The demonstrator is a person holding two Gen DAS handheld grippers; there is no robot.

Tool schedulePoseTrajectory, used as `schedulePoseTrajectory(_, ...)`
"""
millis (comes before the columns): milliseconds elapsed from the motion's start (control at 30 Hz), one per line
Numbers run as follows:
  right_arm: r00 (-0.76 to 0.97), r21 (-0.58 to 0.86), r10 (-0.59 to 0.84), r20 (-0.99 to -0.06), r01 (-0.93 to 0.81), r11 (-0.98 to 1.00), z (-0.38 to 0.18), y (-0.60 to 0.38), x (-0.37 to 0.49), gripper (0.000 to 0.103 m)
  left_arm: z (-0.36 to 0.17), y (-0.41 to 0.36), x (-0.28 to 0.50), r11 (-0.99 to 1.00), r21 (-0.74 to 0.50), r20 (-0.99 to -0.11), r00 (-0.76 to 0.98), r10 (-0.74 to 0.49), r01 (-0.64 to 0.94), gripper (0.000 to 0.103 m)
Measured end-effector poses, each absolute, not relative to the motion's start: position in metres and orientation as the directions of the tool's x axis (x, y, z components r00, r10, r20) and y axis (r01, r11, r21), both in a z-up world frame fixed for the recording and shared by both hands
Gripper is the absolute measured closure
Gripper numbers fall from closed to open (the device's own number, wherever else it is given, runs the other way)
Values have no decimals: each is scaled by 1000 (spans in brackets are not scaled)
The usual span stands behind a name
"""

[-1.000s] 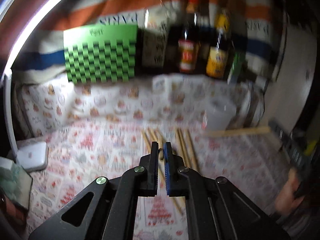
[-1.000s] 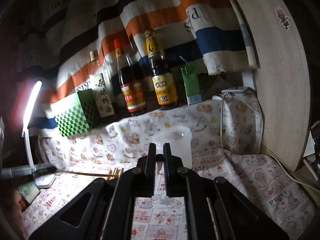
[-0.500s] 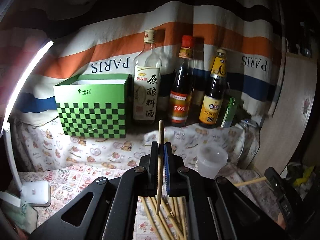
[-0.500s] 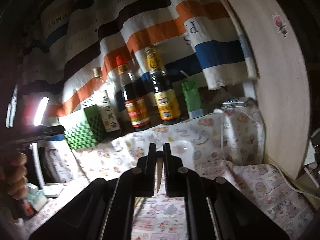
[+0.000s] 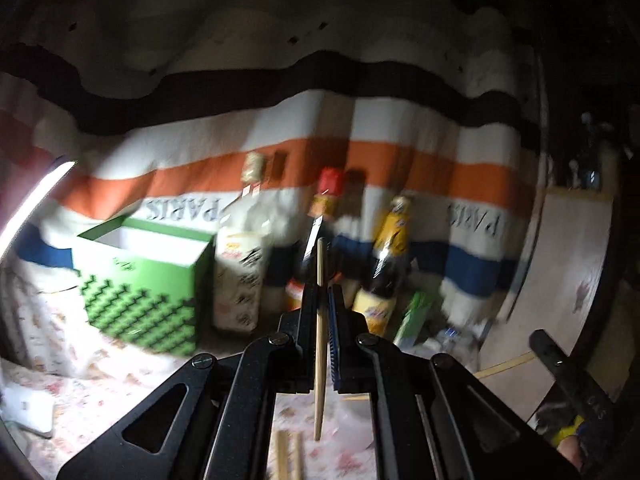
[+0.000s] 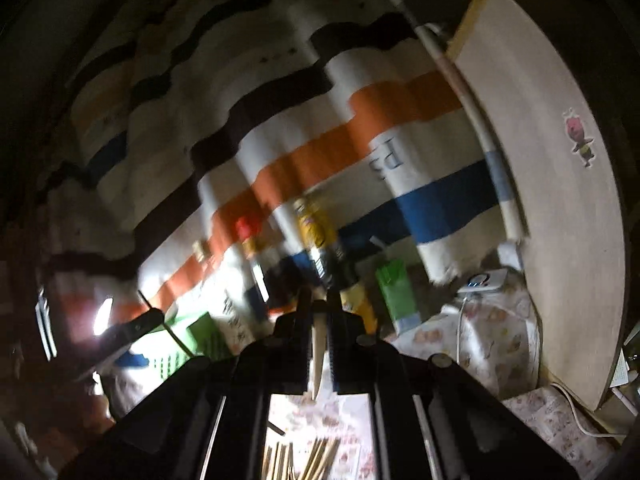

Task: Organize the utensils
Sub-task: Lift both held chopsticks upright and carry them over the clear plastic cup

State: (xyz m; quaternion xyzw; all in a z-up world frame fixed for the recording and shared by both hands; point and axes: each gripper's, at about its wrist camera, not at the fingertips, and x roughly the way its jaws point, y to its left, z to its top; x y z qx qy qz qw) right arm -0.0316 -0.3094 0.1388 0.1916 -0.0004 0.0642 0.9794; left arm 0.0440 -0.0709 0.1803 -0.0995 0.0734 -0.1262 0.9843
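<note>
My left gripper point(image 5: 320, 296) is shut on a wooden chopstick point(image 5: 319, 344) that stands upright between its fingers, raised well above the patterned tablecloth point(image 5: 100, 412). My right gripper point(image 6: 319, 308) is shut on another pale chopstick point(image 6: 317, 360), also lifted. Several loose chopsticks point(image 6: 304, 460) lie on the cloth below the right gripper; two ends show in the left wrist view point(image 5: 288, 456). The right gripper point(image 5: 568, 376) with its chopstick point(image 5: 504, 366) shows at the right of the left wrist view. A green checkered open box point(image 5: 140, 280) stands at the back left.
Three sauce bottles point(image 5: 384, 264) and a small green carton point(image 5: 414, 316) stand along the striped curtain. A lit desk lamp point(image 5: 36, 200) is at far left. A wooden panel point(image 6: 552, 200) rises on the right, with a white charger point(image 6: 482, 282) and cable.
Both grippers have lifted and tilted upward with their chopsticks; the views now show more curtain and are blurred. The clear cup is out of sight.
</note>
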Motion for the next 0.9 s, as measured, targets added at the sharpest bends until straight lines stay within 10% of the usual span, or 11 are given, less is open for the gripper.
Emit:
schedulePoseTrajectory(267, 999, 413, 37, -38, -18, 911, 120, -346, -3, 97, 198, -105, 70, 960, -157, 0, 972, -236, 233, 99)
schedulePoseTrajectory(900, 952, 429, 124, -280, 8, 903, 60, -352, 70, 97, 144, -145, 118, 947, -231, -59, 968, -243, 223, 99)
